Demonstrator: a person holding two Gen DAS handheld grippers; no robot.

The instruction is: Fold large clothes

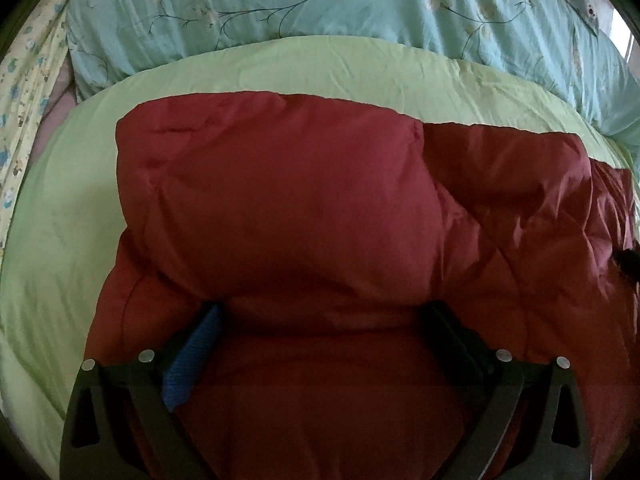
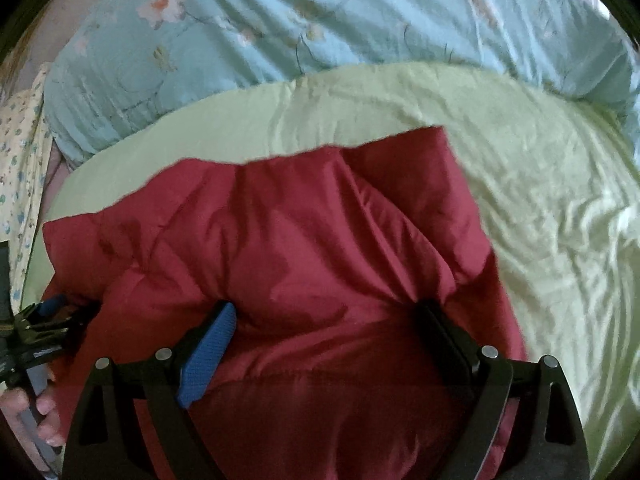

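Note:
A puffy dark red padded garment (image 1: 304,216) lies folded on the light green sheet (image 1: 60,216). My left gripper (image 1: 324,312) has its jaws wide apart with a thick bulge of the red fabric between the fingers. My right gripper (image 2: 324,312) also stands wide, with the same red garment (image 2: 296,248) bunched between its blue pad (image 2: 208,356) and black finger. The left gripper (image 2: 48,320) and the hand holding it show at the left edge of the right wrist view. Whether either gripper pinches the fabric cannot be told.
A teal floral quilt (image 1: 320,8) lies bunched along the far side of the bed, also in the right wrist view (image 2: 280,20). A yellow patterned cloth (image 1: 28,92) hangs at the far left. Wrinkled green sheet (image 2: 560,216) spreads to the right of the garment.

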